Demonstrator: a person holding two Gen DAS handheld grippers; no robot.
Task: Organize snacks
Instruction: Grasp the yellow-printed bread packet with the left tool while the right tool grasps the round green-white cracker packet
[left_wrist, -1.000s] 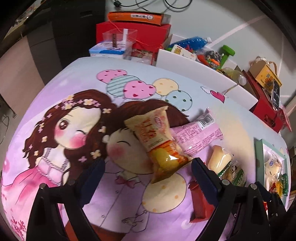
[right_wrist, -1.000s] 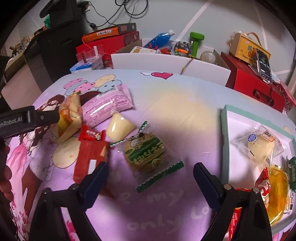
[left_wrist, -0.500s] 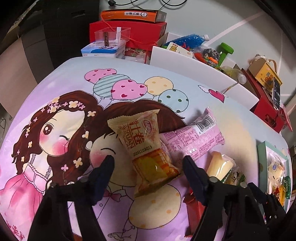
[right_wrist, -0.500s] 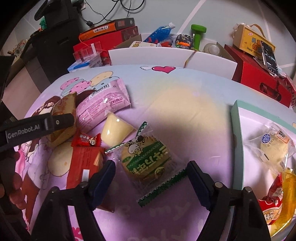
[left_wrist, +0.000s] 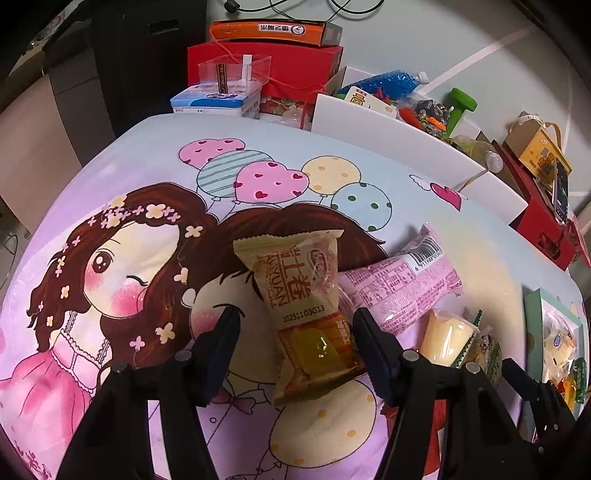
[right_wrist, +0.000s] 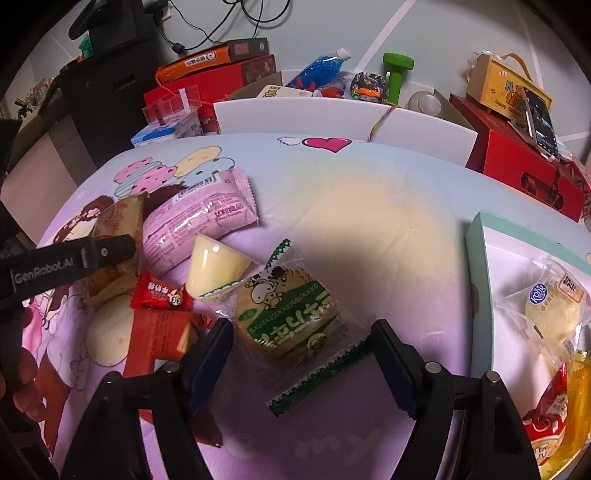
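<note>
**Both grippers closing in on snacks; most of the pile still to sort**

Since the earlier frames, both pairs of fingers have drawn narrower, each now bracketing a packet.

Left wrist view: your left gripper (left_wrist: 293, 334) has been closing its fingers around the tan snack packet (left_wrist: 301, 295), which lies on the cartoon-print counter (left_wrist: 147, 155). The right finger sits at the packet's edge while the left one shows a clear gap, so you are not gripping it yet. Just beside it lie the pink packet (left_wrist: 399, 284) and the pale jelly cup (left_wrist: 445, 338), both untouched. The teal tray (left_wrist: 532, 314) is far off at the right edge.

Right wrist view: your right gripper (right_wrist: 301, 349) has likewise been narrowing around the green-and-white packet (right_wrist: 291, 314). Its clear wrapper reaches toward both fingers, but I cannot see them pressing on it. The small red candy (right_wrist: 160, 295) and the red packet (right_wrist: 155, 336) beneath it wait to the left. The tray's rim (right_wrist: 478, 258) is on the right, and it already holds a round bun packet (right_wrist: 554, 310), a red-and-white snack (right_wrist: 550, 417) and something yellow at the corner.

My read: you are partway through. A few items are in the tray; about six remain on the counter, two of them about to be grasped.
</note>
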